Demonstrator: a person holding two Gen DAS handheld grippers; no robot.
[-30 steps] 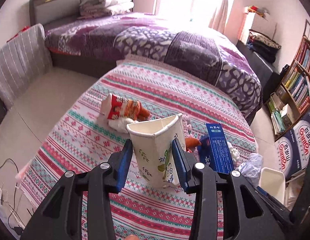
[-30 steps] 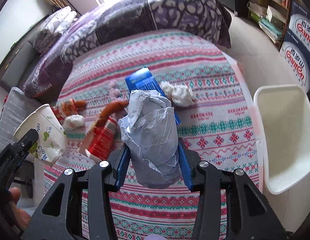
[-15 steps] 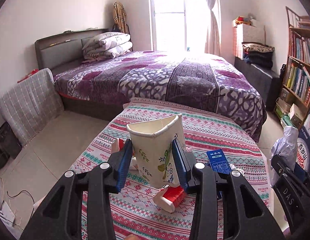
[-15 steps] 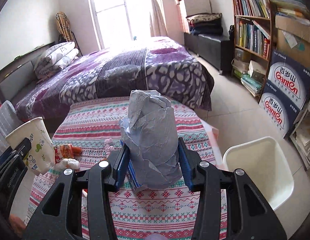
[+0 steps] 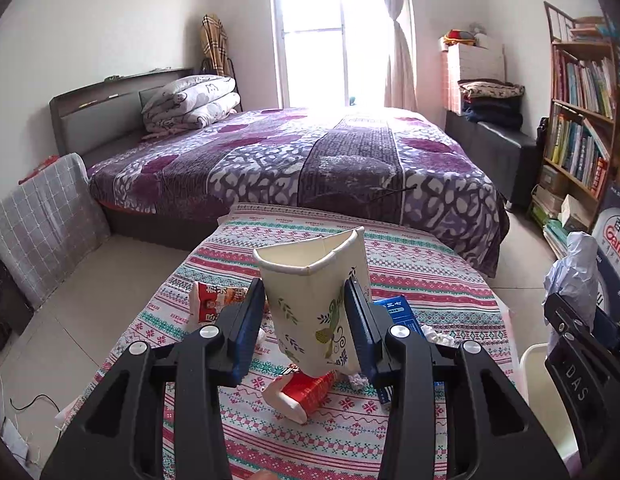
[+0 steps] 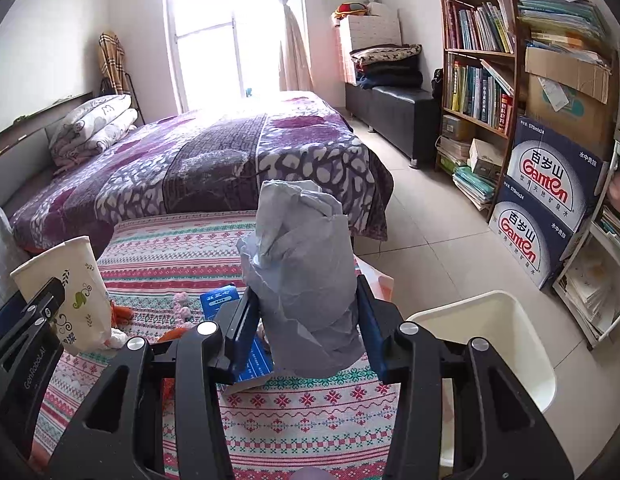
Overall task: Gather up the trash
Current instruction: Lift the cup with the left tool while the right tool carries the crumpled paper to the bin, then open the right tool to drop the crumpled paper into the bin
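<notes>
My left gripper (image 5: 305, 320) is shut on a squashed white paper cup (image 5: 314, 304) with leaf print, held above the patterned cloth (image 5: 430, 280). The cup also shows in the right wrist view (image 6: 75, 292). My right gripper (image 6: 303, 320) is shut on a crumpled grey paper wad (image 6: 305, 280), which also shows at the right in the left wrist view (image 5: 574, 276). A white bin (image 6: 506, 328) stands on the floor at the right. On the cloth lie a red carton (image 5: 303, 394), a snack wrapper (image 5: 213, 300) and a blue box (image 5: 400, 312).
A purple bed (image 5: 310, 160) lies beyond the cloth. A bookshelf (image 6: 482, 64) and stacked Ganten boxes (image 6: 546, 208) line the right wall. A black bench (image 6: 394, 112) stands by the window. Tiled floor (image 6: 442, 248) lies between bed and shelf.
Both grippers have lifted and tilted up from looking down at the cloth to looking across the room, each still holding its item. The bin now sits closer to the right gripper.
</notes>
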